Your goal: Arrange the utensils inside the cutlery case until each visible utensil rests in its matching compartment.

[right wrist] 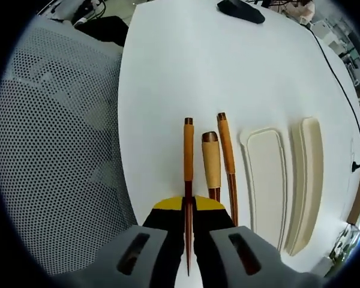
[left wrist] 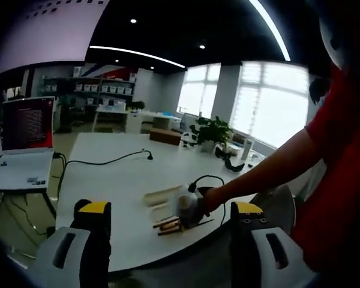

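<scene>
Daylight floods in through the windows [left wrist: 270, 105], which blow out to near white behind the white table [left wrist: 114, 180]. Ceiling strip lights [left wrist: 138, 54] curve with the fisheye bend. In the right gripper view the table glares evenly, with soft shadows beside the chopsticks [right wrist: 188, 174]. Both views are slightly soft, more so towards their edges.

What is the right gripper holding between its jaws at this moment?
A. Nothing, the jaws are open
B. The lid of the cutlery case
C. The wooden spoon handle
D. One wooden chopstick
D: in the right gripper view, the right gripper has its jaws closed on one chopstick, while the second chopstick and the thicker wooden handle lie free on the white table.
</scene>
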{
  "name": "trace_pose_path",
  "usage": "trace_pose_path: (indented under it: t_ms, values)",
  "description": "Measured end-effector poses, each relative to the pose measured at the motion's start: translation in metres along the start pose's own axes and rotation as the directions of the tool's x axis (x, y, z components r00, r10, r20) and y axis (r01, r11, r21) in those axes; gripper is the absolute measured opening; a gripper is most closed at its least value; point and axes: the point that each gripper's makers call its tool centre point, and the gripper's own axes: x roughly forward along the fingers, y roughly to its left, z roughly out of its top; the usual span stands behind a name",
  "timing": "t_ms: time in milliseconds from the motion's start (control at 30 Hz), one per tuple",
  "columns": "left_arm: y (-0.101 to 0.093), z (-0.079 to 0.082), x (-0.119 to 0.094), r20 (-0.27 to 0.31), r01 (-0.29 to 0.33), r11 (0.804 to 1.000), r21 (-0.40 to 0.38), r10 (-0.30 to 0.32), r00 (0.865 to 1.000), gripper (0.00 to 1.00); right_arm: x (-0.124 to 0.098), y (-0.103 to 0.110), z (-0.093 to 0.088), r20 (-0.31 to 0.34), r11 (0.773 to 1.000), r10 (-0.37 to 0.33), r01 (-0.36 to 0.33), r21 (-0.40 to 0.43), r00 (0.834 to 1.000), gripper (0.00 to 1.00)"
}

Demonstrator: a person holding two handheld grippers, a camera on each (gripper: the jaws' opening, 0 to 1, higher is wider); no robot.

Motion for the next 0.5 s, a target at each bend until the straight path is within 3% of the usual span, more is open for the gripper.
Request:
trace_pose_path:
  t_ms: [67, 133, 167, 200, 267, 333, 400, 500]
  values:
    - [0.009, -0.003, 0.004, 0.008, -0.052, 0.999, -0.018, 0.052, 0.999, 0.82, -0.001, 0.001, -0.001, 0.023, 1.000, -0.007, 0.007, 0.004, 1.000, 0.01]
    - [0.007, -0.006, 0.014, -0.001, -0.067, 0.991, -0.117, 0.068, 0.998, 0.83, 0.000, 0.003, -0.001, 0.036, 0.999, -0.042, 0.042, -0.005, 0.998, 0.01]
    - [0.004, 0.001, 0.018, 0.032, -0.063, 0.988, -0.143, 0.068, 0.997, 0.84, 0.001, 0.003, 0.000, 0.032, 0.998, -0.053, 0.053, -0.014, 0.998, 0.01]
    - [-0.001, 0.007, 0.019, 0.066, -0.050, 0.990, -0.134, 0.059, 0.996, 0.85, 0.000, 0.003, 0.000, 0.028, 0.998, -0.059, 0.060, -0.029, 0.998, 0.00]
    - [-0.011, 0.009, 0.019, 0.064, -0.022, 0.997, -0.077, 0.027, 0.998, 0.86, -0.001, 0.002, 0.000, 0.036, 0.998, -0.054, 0.055, -0.032, 0.998, 0.00]
    - [-0.013, 0.006, 0.018, 0.031, -0.020, 1.000, 0.010, 0.020, 0.999, 0.88, -0.001, 0.001, 0.000, 0.061, 0.998, -0.038, 0.036, 0.045, 0.997, 0.00]
    - [-0.015, 0.002, 0.017, 0.010, -0.009, 1.000, 0.029, 0.009, 1.000, 0.92, -0.001, -0.002, -0.011, 0.015, 0.993, -0.036, 0.034, 0.109, 0.999, 0.00]
    - [-0.014, 0.000, 0.016, 0.011, 0.004, 1.000, 0.016, -0.004, 1.000, 0.94, -0.012, -0.005, -0.012, 0.043, 0.998, -0.062, 0.060, 0.037, 0.997, 0.00]
